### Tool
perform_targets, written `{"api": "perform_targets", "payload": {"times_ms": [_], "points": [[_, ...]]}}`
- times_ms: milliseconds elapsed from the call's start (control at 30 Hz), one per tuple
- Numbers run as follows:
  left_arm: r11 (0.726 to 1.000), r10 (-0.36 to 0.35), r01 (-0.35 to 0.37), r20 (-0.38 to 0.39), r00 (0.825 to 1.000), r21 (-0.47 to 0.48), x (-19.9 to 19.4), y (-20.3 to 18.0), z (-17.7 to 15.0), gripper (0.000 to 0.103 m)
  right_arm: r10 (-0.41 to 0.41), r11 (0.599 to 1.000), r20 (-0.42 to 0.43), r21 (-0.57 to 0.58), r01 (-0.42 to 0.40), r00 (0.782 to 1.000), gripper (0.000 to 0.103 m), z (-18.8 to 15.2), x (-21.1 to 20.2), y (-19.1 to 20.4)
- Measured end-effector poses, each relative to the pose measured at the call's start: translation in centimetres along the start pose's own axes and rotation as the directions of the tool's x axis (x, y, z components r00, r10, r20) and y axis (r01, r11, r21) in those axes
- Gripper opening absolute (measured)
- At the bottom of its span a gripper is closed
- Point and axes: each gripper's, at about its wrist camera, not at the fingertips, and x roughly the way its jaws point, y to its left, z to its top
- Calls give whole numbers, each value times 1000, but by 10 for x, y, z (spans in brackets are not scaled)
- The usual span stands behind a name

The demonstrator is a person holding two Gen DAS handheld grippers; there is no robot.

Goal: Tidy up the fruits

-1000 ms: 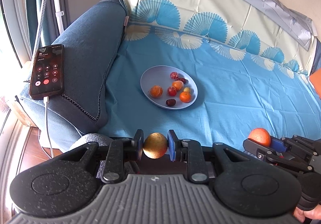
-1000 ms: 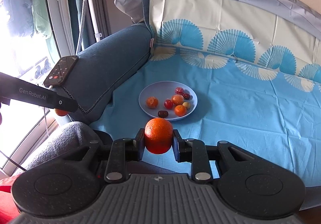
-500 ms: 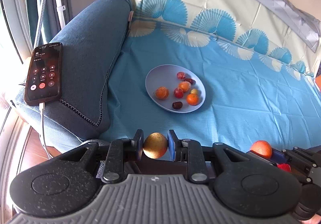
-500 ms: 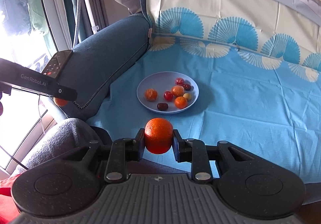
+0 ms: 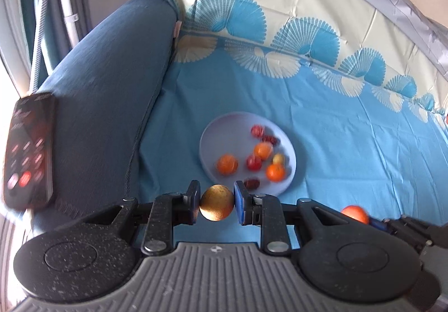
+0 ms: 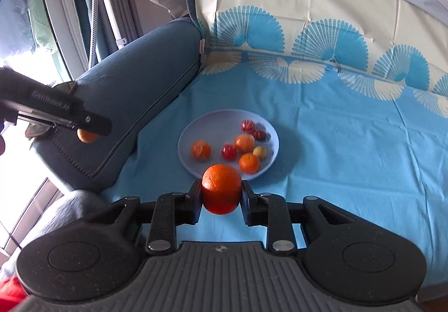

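A pale blue plate [image 5: 224, 130] [image 6: 201, 127] lies on the blue sofa cover and holds several small fruits: oranges, red ones, a yellow one and a dark one. My left gripper [image 5: 217, 205] is shut on a brownish-yellow round fruit [image 5: 217, 205], held just before the plate's near rim. My right gripper [image 6: 221, 193] is shut on a bright orange [image 6: 221, 193], also just before the plate's near rim. The right gripper with its orange shows at the lower right of the left wrist view [image 5: 355, 214]. The left gripper with its fruit shows at the left of the right wrist view [image 6: 87, 135].
A dark blue sofa armrest [image 5: 106, 82] [image 6: 140, 82] rises left of the plate, with a lit phone [image 5: 28, 149] lying on it. The patterned backrest [image 5: 280, 18] stands behind. A window and curtain are at the far left.
Both grippers have moved forward toward the plate with their fruits still held. The plate now looks larger and nearer in both views.
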Motion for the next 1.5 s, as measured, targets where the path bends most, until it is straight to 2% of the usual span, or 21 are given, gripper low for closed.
{"api": "perform_targets", "payload": {"times_ms": [167,367,633,867,900,933,1000,1067,1167,1267,1400,1500], "points": [[1000,-14,14,10,1000,28,48,-12,34,28,-8,1000,-7,6,8,1000,29,20,47,-8],[998,-19,21,-37,999,55,119,-16,57,28,1,1000,-31,-13,-2,1000,29,35,106,-14],[995,-11,20,-96,995,95,184,-16,66,28,15,999,-75,-46,-19,997,29,43,174,-18],[993,8,7,-126,992,118,221,-16,68,28,-1,999,-114,-52,-5,993,29,41,206,-25],[993,8,6,-123,992,117,224,-16,68,38,1,998,-115,-54,-8,993,29,41,209,-26],[993,2,12,-125,992,115,225,-16,69,66,8,998,-116,-56,-15,993,30,41,212,-26],[995,10,-1,-96,995,97,220,-15,72,103,12,998,-117,-57,-19,993,42,42,213,-26],[996,19,-16,-33,999,90,206,-13,71,103,10,998,-102,-63,-16,995,72,44,208,-26],[996,23,-16,-71,997,92,189,-10,69,103,10,998,-91,-64,-16,996,90,43,191,-27],[998,37,-32,-98,995,55,162,-5,57,103,-10,999,-101,-45,6,995,97,37,168,-27],[999,49,-47,-129,990,17,121,-5,38,103,-44,999,-114,-1,44,993,100,28,131,-25],[997,77,-75,-123,989,20,90,-7,20,103,-57,998,-87,13,58,995,101,21,99,-19]]}}
